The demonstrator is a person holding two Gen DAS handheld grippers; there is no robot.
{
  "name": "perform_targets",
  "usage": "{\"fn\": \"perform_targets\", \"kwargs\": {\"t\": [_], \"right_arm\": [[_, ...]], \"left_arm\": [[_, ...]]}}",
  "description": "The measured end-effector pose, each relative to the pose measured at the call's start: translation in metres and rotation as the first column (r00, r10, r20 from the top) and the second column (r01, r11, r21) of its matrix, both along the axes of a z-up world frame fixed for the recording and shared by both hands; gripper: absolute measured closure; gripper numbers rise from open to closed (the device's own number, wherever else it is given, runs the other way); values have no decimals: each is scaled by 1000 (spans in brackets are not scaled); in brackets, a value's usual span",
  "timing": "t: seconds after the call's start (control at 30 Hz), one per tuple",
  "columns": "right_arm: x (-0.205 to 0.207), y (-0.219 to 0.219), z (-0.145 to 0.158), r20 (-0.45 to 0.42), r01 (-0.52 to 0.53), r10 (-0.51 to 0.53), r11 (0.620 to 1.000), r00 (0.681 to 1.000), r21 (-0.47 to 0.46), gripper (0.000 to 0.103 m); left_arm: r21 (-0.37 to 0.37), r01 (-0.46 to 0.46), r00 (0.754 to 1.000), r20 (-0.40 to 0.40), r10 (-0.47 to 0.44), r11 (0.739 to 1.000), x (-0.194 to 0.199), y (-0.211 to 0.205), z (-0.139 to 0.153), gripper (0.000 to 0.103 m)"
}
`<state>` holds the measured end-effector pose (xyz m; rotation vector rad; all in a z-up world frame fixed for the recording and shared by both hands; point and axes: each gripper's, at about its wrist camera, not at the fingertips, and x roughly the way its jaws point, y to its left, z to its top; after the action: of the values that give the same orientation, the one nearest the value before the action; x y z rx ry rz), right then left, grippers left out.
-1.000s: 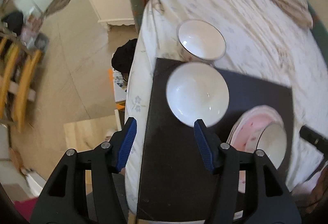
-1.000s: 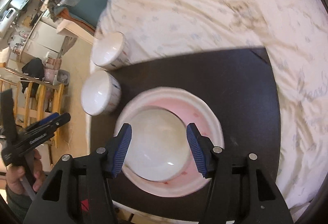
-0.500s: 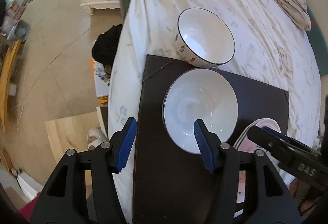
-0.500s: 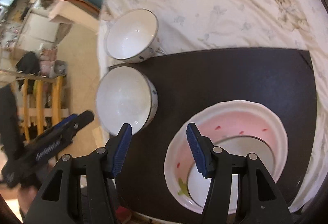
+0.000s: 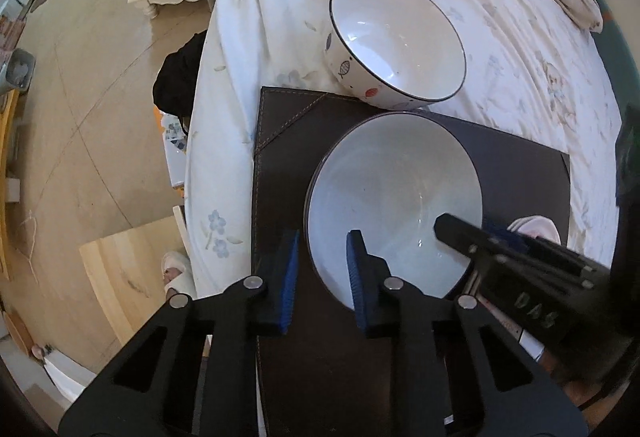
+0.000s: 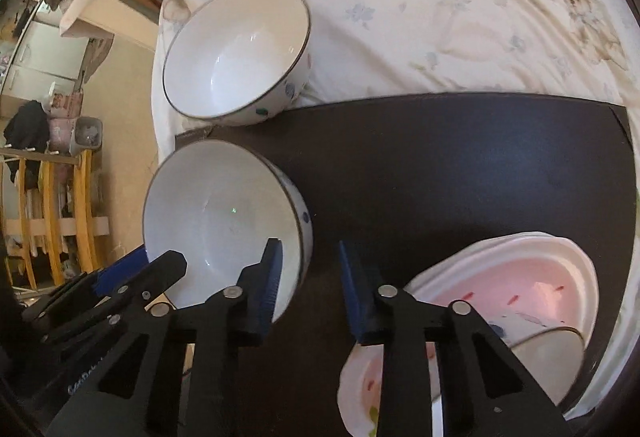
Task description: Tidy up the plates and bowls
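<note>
A dark leather-like mat [image 5: 516,165] lies on a bed with a pale flowered sheet [image 5: 500,37], and beside the bed there is a beige tiled floor [image 5: 92,109]. The near bowl [image 5: 394,197] stands on the mat's corner, touching the far bowl [image 5: 396,41], which sits on the sheet; a pink plate [image 6: 532,277] lies near. The left gripper [image 5: 322,269] and right gripper [image 6: 308,277] have just been closing, each straddling the near bowl's rim on opposite sides, but I cannot tell if the pads already press it.

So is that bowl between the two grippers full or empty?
Empty. The near bowl on the dark mat shows only its bare white inside in both wrist views, with nothing in it.
</note>
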<state>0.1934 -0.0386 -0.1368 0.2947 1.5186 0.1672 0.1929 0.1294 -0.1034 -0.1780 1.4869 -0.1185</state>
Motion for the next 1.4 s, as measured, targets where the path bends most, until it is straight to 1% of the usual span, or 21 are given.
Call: {"fn": "perform_targets", "kwargs": {"t": [0.1, 0.13, 0.17, 0.2, 0.27, 0.33, 0.47, 0.57, 0.63, 0.7, 0.77, 0.83, 0.93, 1.03, 1.13, 1.2, 1.27, 1.4], "right_arm": [[0, 4, -5, 0, -10, 10, 1000, 1000, -21, 78], [1, 6, -7, 6, -13, 13, 999, 1000, -47, 78], [2, 7, -7, 19, -19, 21, 997, 1000, -77, 82], [2, 9, -6, 29, -26, 29, 996, 999, -89, 84], [2, 12, -6, 32, -33, 36, 995, 999, -89, 90], [1, 15, -5, 36, -41, 44, 995, 998, -86, 95], [-2, 20, -4, 41, -61, 66, 993, 997, -100, 95], [-4, 24, -3, 48, -87, 93, 989, 994, -123, 95], [-4, 25, -3, 44, -79, 85, 989, 995, -128, 94], [-6, 25, 0, 47, -78, 84, 990, 995, -115, 94], [-9, 26, 8, 66, -104, 112, 989, 992, -104, 94], [-11, 23, 19, 89, -115, 124, 988, 988, -99, 93], [-16, 13, 43, 139, -110, 121, 990, 983, -85, 93], [-25, -4, 69, 184, -103, 114, 992, 976, -70, 93], [-38, -31, 96, 226, -95, 108, 993, 968, -66, 92], [-47, -48, 111, 242, -86, 97, 995, 965, -56, 90], [-59, -66, 124, 253, -91, 105, 994, 962, -67, 90], [-82, -102, 139, 268, -66, 80, 996, 960, -59, 88]], "left_arm": [[-4, -5, 1000, 21, 5, 1000, 5, 0, 2, 84], [-9, -10, 1000, 24, 10, 1000, 6, 1, 1, 87], [-4, -17, 1000, 21, 17, 1000, 7, 2, -1, 91], [2, -23, 1000, 12, 23, 1000, 8, 3, -4, 93], [2, -30, 1000, -6, 30, 1000, 9, 4, -9, 95], [14, -24, 1000, -5, 24, 1000, 8, 3, -10, 96], [50, -5, 1000, 4, 4, 999, 5, -3, -8, 97], [98, 12, 1000, -2, -12, 995, 1, -12, -8, 97], [101, 9, 1000, 5, -10, 995, -1, -12, -5, 97], [83, -11, 1000, 16, 10, 996, -2, -8, 1, 97], [56, -27, 999, 39, 24, 998, -4, -5, 13, 97], [46, -18, 998, 67, 15, 999, -10, -7, 24, 97], [22, 4, 993, 115, -7, 1000, -22, -16, 47, 97], [1, 57, 984, 168, -56, 998, -36, -33, 69, 97], [-36, 106, 971, 220, -96, 994, -47, -56, 89, 97], [-73, 126, 968, 227, -106, 989, -53, -70, 96, 97], [-95, 163, 962, 238, -137, 982, -60, -86, 102, 97], [-107, 252, 948, 228, -223, 962, -72, -116, 103, 96]]}}
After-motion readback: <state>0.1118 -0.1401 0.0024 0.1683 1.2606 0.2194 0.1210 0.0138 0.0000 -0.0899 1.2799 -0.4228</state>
